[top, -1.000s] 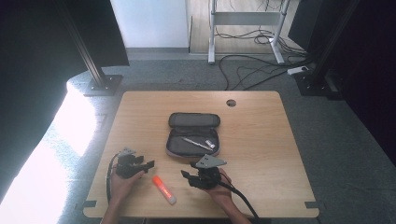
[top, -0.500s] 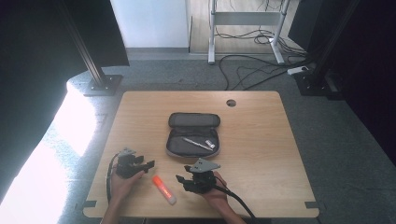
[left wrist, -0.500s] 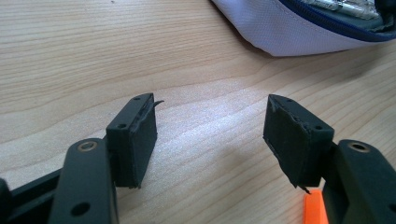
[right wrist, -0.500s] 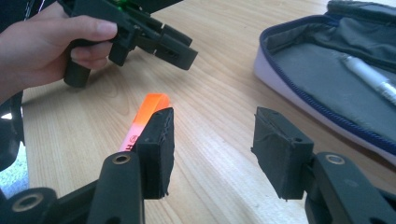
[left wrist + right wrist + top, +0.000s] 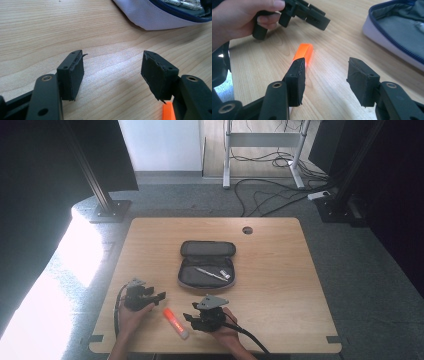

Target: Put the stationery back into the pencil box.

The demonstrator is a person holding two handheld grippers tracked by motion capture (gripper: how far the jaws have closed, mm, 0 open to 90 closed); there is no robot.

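Note:
An orange marker with a white end (image 5: pixel 176 323) lies on the wooden table (image 5: pixel 280 270) near its front edge. My right gripper (image 5: pixel 189 318) sits just right of it, open, pointing at it. In the right gripper view the marker's orange end (image 5: pixel 304 51) shows just beyond the left jaw of my right gripper (image 5: pixel 325 77), and nothing is between the pads. My left gripper (image 5: pixel 160 296) rests left of the marker, open and holding nothing (image 5: pixel 112 75). An open dark pencil case (image 5: pixel 206 265) with a pen (image 5: pixel 211 273) inside lies behind both.
The pencil case's pale underside (image 5: pixel 155 17) lies ahead of the left gripper, and its grey lining (image 5: pixel 402 32) is to the right of the right gripper. A round cable hole (image 5: pixel 247 230) is at the table's back. Cables (image 5: pixel 270 195) lie on the floor beyond.
My right gripper has slid left and slightly down towards the marker, its jaws unchanged. The left gripper, marker and pencil case have stayed put.

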